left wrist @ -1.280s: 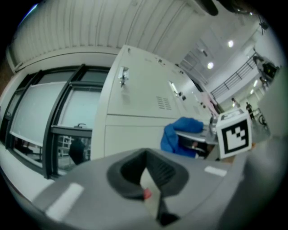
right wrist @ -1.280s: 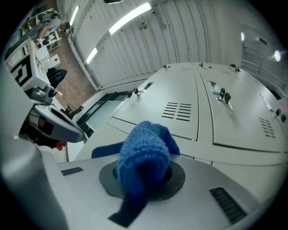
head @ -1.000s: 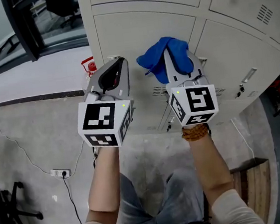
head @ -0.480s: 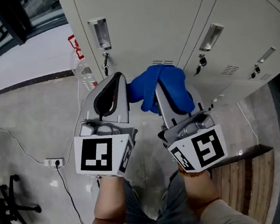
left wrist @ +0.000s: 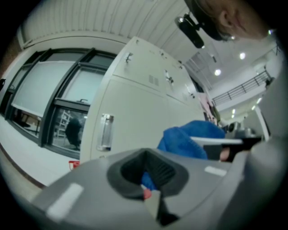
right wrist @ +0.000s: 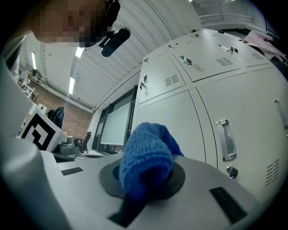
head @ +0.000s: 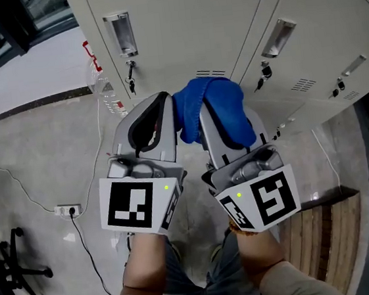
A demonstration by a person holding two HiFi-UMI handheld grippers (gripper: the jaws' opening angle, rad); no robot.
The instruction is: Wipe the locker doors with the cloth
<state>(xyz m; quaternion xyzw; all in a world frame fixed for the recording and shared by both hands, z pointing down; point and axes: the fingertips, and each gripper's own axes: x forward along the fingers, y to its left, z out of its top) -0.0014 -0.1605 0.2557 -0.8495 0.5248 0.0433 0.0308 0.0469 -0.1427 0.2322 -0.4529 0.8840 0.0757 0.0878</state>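
The blue cloth (head: 222, 103) is bunched in my right gripper (head: 205, 111), which is shut on it a little short of the cream locker doors (head: 184, 24). In the right gripper view the cloth (right wrist: 146, 152) bulges out of the right gripper (right wrist: 144, 182), with a locker door (right wrist: 180, 117) and its handle (right wrist: 224, 139) beyond. My left gripper (head: 160, 106) is shut and holds nothing, close beside the right one. Over the left gripper (left wrist: 146, 175) the cloth (left wrist: 193, 137) shows in front of a locker door (left wrist: 130, 112).
Recessed handles (head: 121, 35) (head: 276, 37) with locks sit on the doors. A water bottle (head: 107, 93) stands at the lockers' foot. A power strip (head: 68, 210) with its cable lies on the floor at left, near an office chair (head: 7, 276). A wooden pallet (head: 319, 227) lies at right.
Both grippers have drawn closer together and sit lower in view. The cloth stays in the right gripper. The locker handles have come into view above them.
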